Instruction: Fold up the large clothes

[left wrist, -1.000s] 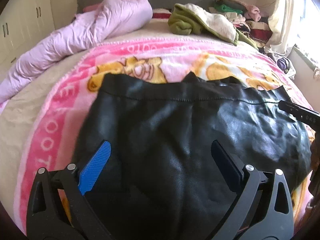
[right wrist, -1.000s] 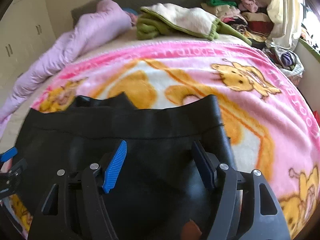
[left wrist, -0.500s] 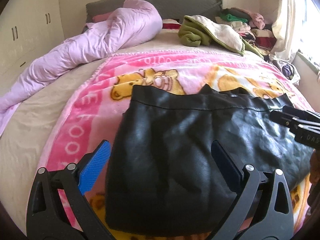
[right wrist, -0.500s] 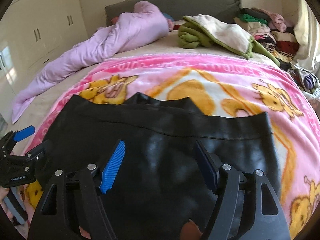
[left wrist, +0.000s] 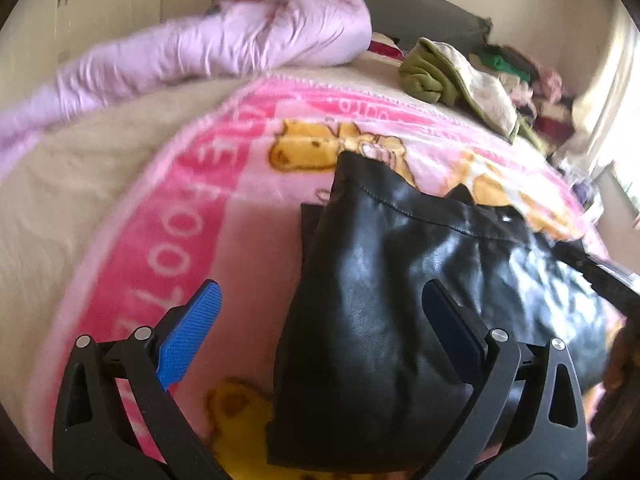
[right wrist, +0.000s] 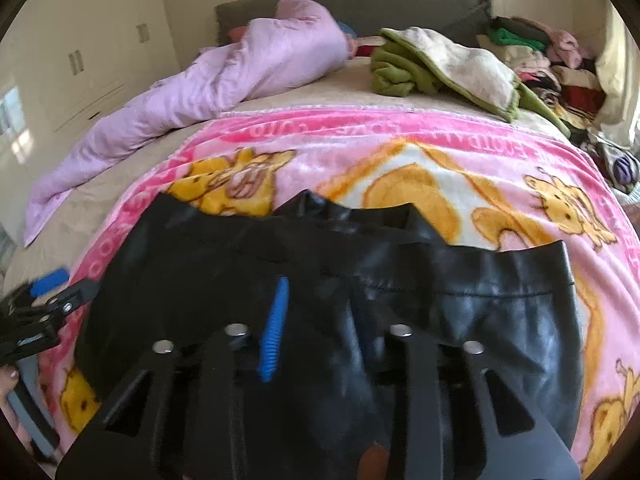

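Black leather garment (left wrist: pixel 404 300) is lying folded on the pink cartoon blanket (right wrist: pixel 400 152) on the bed. My left tool (left wrist: pixel 320 328) is spread wide over its left edge, and my right tool (right wrist: pixel 316 320) is closing in with leather between the jaws.

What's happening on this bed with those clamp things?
A person is folding a black leather-look garment spread on a pink cartoon blanket, with a hand-held gripper in each hand. The right gripper is over the garment's middle, its jaws closing; whether they have pinched the fabric is unclear. The left gripper hovers wide open at the garment's left edge, holding nothing. A lilac quilt and green clothes lie further up the bed.
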Tool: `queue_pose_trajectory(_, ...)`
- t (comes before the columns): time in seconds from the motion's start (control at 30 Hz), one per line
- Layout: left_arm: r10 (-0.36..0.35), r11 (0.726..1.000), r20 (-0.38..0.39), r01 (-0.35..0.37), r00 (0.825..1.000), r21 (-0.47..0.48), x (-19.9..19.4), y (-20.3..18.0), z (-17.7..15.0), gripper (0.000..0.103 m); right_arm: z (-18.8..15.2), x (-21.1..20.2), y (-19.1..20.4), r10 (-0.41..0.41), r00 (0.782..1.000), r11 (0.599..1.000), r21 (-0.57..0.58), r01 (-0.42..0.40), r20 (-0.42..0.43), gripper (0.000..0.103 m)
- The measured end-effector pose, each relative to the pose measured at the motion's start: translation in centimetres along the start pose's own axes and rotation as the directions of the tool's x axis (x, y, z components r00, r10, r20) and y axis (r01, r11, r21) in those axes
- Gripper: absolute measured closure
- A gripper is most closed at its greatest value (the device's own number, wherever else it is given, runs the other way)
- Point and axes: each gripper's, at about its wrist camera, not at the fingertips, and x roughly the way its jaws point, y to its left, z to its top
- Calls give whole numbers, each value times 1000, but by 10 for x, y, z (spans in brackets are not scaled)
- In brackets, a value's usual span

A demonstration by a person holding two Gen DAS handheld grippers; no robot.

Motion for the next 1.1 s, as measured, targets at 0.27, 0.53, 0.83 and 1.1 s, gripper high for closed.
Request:
queue_pose_trajectory(0.27,-41,999,-112,39,993,-20,30,1,-11,9,7,56,-5,-11,993,999,47,17,-121,99)
queue_pose_trajectory(0.53,-196,973,-135,176,971,-147,50,11,-22,32,-2,91,-11,-27,978,996,75,44,-205,103)
queue_pose_trajectory(0.83,-186,980,-117,175,976,-98,40,1,-24,47,-1,50,-15,82,991,992,104,-72,-104,99)
queue_pose_trajectory(1.1,-180,982,-116,172,977,-76,38,-2,-21,53,-32,-3,10,101,991,995,-5,-102,-85,99)
